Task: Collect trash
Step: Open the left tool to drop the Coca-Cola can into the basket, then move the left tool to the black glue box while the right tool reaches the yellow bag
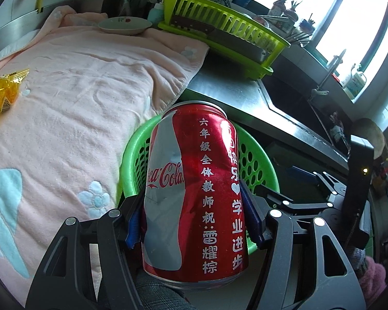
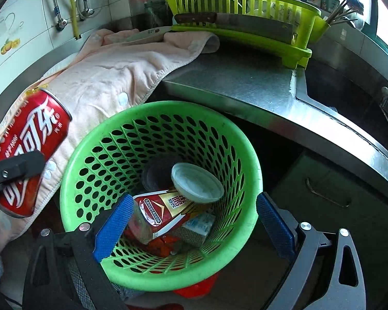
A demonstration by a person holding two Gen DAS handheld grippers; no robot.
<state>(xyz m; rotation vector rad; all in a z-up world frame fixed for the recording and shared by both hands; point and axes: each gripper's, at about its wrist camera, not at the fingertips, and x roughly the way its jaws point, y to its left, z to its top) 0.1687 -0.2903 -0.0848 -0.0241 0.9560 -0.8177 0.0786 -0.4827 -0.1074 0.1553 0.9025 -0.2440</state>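
The stainless steel kitchen counter (image 2: 235, 82) runs across the upper half of the right wrist view, with a sunken steel sink (image 2: 349, 87) at the right edge. A pale pink terry towel with light blue flower patches (image 1: 72, 108) covers the counter's left part and fills most of the left half of the left wrist view. A lime green slotted plastic dish rack (image 2: 245, 7) stands at the top centre of the right wrist view, a steel cleaver with a dark wooden handle (image 2: 235, 23) lying along its front.

The round bright green perforated plastic basket (image 2: 248, 155) sits in the lower centre of the right wrist view, below the counter's front edge. Inside it lie a red and gold drink carton (image 2: 165, 206), a clear cup with a white lid (image 2: 196, 183) and smaller wrappers.

The left gripper (image 1: 194, 219) is clamped on a dented red Coca-Cola aluminium can with white lettering (image 1: 194, 193): its blue pads press both sides of the can, which stands in the centre of the left wrist view, in front of the basket. In the right wrist view the same can appears at the left edge, tilted, beside the basket's rim and outside it.

The right gripper (image 2: 194, 222) stands wide, its blue pads (image 2: 113, 227) astride the near rim of the basket, gripping nothing.

A shallow cream plate (image 1: 125, 24) rests on the towel at the top of the left wrist view. A crumpled yellow foil wrapper (image 1: 5, 90) lies on the towel at the left edge.
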